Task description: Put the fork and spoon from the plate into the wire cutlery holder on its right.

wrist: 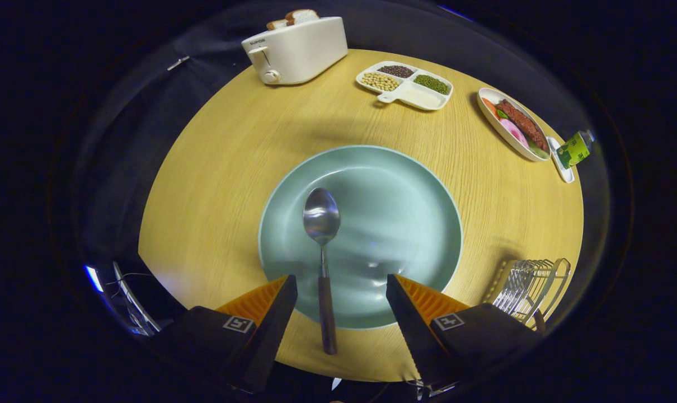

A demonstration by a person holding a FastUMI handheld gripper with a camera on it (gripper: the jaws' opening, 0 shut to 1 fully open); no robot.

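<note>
A steel spoon (322, 240) with a dark handle lies on the pale green plate (417, 190), bowl pointing away, its handle reaching over the plate's near rim onto the table. My gripper (341, 282) is open above it, and the spoon's handle runs between the two fingers, nearer the left finger (277, 313), touching neither. The wire cutlery holder (531, 288) stands on the table to the right of the plate, just beyond the right finger (411, 313). A dark handle end (539, 321) sticks out of the holder's near side.
On the round wooden table (221, 168), beyond the plate, stand a white toaster (296, 50) with bread, a divided dish of beans (404, 84), an oval dish of food (515, 124) and a green bottle (574, 149) at the far right edge.
</note>
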